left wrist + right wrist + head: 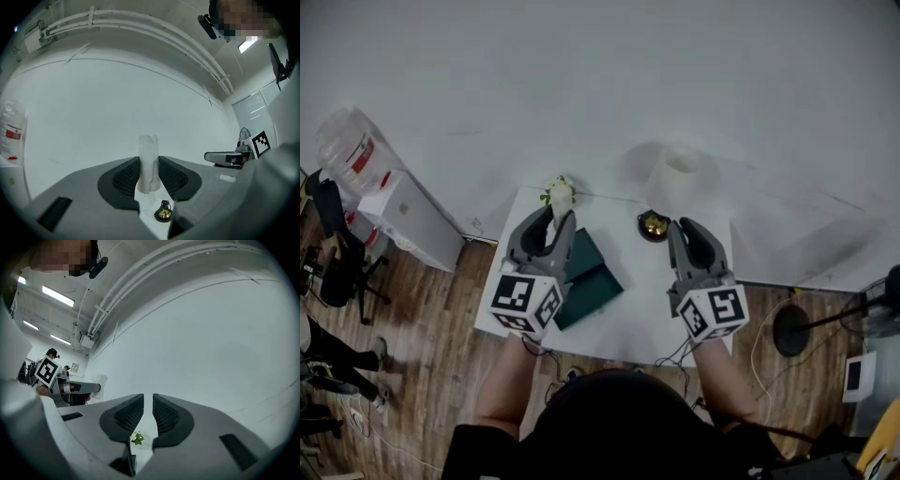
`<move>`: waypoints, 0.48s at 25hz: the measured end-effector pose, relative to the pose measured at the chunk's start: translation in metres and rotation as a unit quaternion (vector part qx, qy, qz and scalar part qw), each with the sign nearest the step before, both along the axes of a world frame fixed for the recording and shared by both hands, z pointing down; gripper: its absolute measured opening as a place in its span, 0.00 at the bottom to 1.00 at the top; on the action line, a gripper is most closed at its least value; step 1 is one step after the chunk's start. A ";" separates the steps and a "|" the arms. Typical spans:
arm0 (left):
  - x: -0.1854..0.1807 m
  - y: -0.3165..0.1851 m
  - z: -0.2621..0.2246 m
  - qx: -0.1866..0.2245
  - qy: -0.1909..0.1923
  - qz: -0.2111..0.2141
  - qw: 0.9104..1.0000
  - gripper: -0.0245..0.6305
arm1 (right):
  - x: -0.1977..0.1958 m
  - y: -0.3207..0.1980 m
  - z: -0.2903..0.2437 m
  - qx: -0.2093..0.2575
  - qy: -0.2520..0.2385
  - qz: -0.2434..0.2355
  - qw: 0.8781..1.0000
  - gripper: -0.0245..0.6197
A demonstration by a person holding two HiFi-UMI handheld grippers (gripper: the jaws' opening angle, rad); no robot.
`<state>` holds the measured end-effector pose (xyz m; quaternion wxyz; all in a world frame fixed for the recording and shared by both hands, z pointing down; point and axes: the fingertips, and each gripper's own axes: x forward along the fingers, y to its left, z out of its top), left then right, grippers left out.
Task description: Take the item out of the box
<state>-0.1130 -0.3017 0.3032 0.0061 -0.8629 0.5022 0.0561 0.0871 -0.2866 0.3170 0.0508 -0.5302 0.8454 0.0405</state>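
A dark green box (589,274) lies open on the small white table (637,314); I cannot make out anything inside it. My left gripper (555,221) is held high above the box's left end. It is open, with nothing between its fingers. Through its gap I see a white paper roll (149,161) standing at the table's back, and a small gold bell (163,212) in front of it. My right gripper (686,231) hovers above the table's right side. Its jaws stand a narrow slit apart with nothing in them, and a little green plant (137,438) shows below the slit.
The plant (560,192), bell (653,225) and roll (680,178) line the table's back edge against a white wall. Left of the table are a white cabinet (412,220), a water jug (347,150) and an office chair (337,258). A round stand base (789,330) sits on the floor at the right.
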 end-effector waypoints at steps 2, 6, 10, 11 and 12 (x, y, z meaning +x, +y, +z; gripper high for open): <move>0.000 0.000 0.001 -0.001 0.000 0.000 1.000 0.23 | 0.000 0.000 0.000 -0.001 0.000 0.000 1.000 0.14; 0.000 0.001 0.002 -0.003 -0.001 0.001 1.000 0.23 | -0.001 0.001 0.000 -0.001 0.003 0.001 1.000 0.14; 0.000 0.001 0.002 -0.003 -0.002 0.000 1.000 0.23 | -0.001 0.001 0.001 -0.001 0.004 0.000 1.000 0.14; 0.000 0.002 0.002 -0.004 -0.003 0.000 1.000 0.23 | -0.001 0.001 0.001 -0.002 0.003 0.001 1.000 0.14; 0.001 0.002 0.002 -0.004 -0.003 0.000 1.000 0.23 | 0.000 0.002 0.001 -0.003 0.003 0.001 1.000 0.14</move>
